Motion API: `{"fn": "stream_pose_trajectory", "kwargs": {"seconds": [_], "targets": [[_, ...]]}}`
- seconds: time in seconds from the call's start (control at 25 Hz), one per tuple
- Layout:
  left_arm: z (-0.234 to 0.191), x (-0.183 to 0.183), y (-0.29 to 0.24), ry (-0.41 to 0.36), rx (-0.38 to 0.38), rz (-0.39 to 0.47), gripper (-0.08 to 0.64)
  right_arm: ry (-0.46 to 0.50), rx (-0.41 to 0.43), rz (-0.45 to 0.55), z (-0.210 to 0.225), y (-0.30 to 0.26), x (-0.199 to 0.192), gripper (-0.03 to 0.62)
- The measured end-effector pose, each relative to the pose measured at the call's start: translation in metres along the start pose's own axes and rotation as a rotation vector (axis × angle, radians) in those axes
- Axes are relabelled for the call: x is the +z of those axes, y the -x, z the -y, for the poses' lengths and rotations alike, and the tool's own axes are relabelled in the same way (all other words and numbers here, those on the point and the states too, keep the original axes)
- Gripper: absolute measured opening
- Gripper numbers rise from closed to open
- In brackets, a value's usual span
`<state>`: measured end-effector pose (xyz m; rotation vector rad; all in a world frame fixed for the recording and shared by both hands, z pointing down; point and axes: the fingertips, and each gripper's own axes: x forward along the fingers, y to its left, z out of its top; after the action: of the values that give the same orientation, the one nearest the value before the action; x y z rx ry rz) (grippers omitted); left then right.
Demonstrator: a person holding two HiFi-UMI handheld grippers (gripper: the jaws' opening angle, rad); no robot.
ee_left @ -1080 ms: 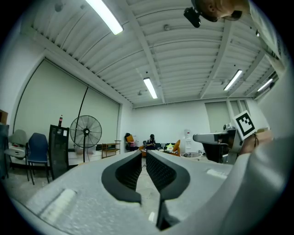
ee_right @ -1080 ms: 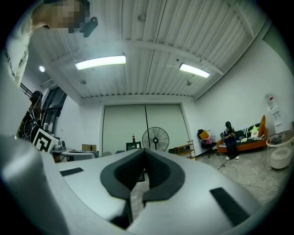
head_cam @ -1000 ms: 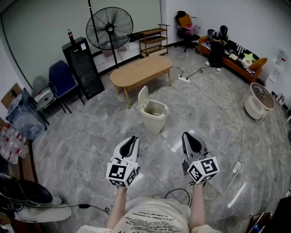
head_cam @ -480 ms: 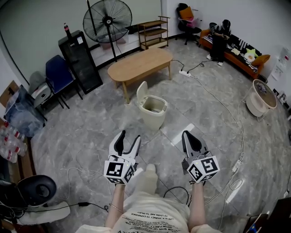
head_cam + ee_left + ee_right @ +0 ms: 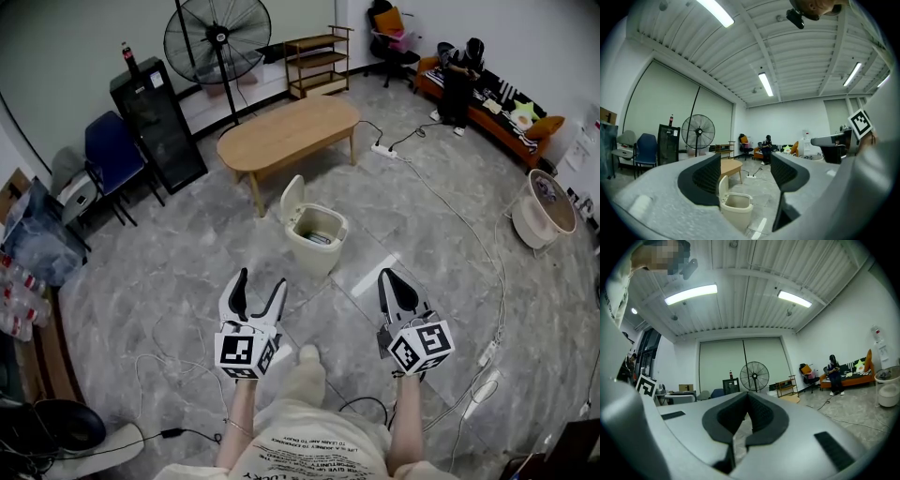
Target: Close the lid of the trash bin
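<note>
The trash bin (image 5: 316,240) stands on the grey floor (image 5: 187,272) just short of the wooden table (image 5: 291,131), its lid (image 5: 293,198) upright and not yet shut. Something pale lies inside, perhaps a liner. Both grippers have come nearer. The left gripper (image 5: 259,281) has just spread its fingers apart, empty, seemingly for the lid. The right gripper (image 5: 388,277) holds its fingers together.

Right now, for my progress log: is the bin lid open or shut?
Open: the lid stands upright at the edge of the bin, inside showing.
</note>
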<state>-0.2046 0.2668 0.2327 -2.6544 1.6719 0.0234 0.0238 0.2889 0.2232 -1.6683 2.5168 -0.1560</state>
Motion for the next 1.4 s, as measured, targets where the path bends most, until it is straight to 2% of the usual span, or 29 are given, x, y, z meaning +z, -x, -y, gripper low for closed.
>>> {"fn": "stream_pose_trajectory", "kwargs": {"seconds": [0.12, 0.6, 1.04, 1.4], "targets": [[-0.019, 0.002, -0.028, -0.013, 0.020, 0.002, 0.322, -0.004, -0.006, -0.010, 0.014, -0.030, 0.002, 0.005], [-0.075, -0.027, -0.121, 0.004, 0.007, -0.076, 0.324, -0.021, -0.020, -0.023, 0.052, -0.128, -0.006, 0.005], [-0.080, -0.043, -0.153, 0.005, -0.023, -0.129, 0.322, -0.047, -0.048, -0.030, 0.073, -0.154, -0.015, 0.005], [-0.083, -0.055, -0.197, 0.011, -0.016, -0.177, 0.322, -0.077, -0.025, -0.068, 0.102, -0.195, -0.029, 0.005]]}}
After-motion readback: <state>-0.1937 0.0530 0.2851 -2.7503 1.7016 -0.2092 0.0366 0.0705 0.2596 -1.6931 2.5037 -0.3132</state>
